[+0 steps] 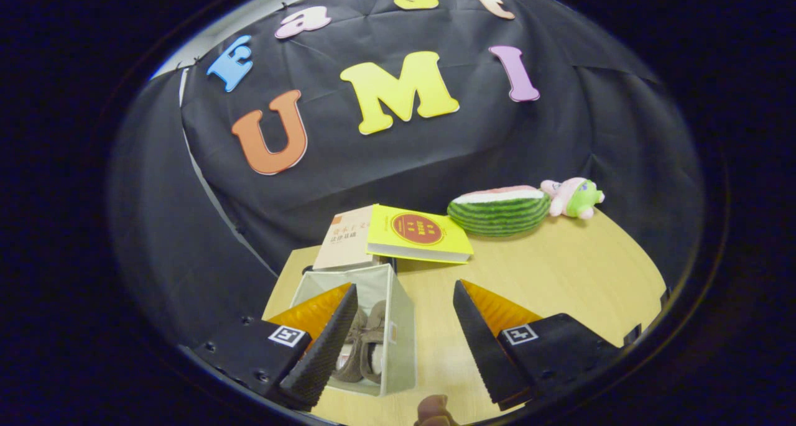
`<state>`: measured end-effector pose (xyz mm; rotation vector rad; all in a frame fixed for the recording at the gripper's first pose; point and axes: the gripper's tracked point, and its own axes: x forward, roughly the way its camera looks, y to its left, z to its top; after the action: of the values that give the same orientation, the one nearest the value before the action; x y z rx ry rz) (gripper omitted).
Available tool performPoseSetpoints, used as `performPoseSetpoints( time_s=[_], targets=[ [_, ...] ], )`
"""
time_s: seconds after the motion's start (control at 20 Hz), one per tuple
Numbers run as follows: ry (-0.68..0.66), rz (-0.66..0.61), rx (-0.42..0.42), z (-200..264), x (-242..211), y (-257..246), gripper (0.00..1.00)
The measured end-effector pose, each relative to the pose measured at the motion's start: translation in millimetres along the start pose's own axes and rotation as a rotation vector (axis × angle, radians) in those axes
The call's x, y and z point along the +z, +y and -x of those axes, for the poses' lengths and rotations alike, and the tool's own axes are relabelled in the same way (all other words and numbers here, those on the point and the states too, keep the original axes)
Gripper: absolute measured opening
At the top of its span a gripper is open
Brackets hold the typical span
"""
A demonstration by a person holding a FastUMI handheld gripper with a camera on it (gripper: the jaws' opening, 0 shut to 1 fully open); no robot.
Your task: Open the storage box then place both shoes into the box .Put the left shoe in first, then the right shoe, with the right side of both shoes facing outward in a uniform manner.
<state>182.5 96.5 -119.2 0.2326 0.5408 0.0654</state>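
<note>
A pale fabric storage box (401, 326) stands open on the wooden table (559, 277), below and just ahead of my left finger. Two brown shoes (367, 342) lie side by side inside it, partly hidden by that finger. My gripper (404, 298) hovers above the table, open, with nothing between its fingers. The left finger (323, 345) overlaps the box's left half; the right finger (482, 339) is over bare table to the box's right.
Beyond the box lie a beige book (345, 239) and a yellow book (416, 233) resting on it. Farther right sit a watermelon-slice plush (500, 211) and a small pink and green plush toy (575, 197). A small brown object (435, 410) shows near me.
</note>
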Motion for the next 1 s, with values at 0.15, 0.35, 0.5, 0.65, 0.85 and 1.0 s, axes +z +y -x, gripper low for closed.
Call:
performPoseSetpoints(
  time_s=[0.15,0.35,0.5,0.65,0.85,1.0],
  targets=[
    [-0.058,0.045,0.005,29,11,1,0.99],
    [-0.202,0.135,0.016,73,34,8,0.99],
    [-0.297,0.178,0.022,105,42,12,0.99],
    [-0.387,0.178,0.033,140,53,14,0.99],
    [-0.426,0.203,0.033,169,49,8,0.99],
    [-0.495,0.243,0.003,188,52,-3,0.99]
  ],
)
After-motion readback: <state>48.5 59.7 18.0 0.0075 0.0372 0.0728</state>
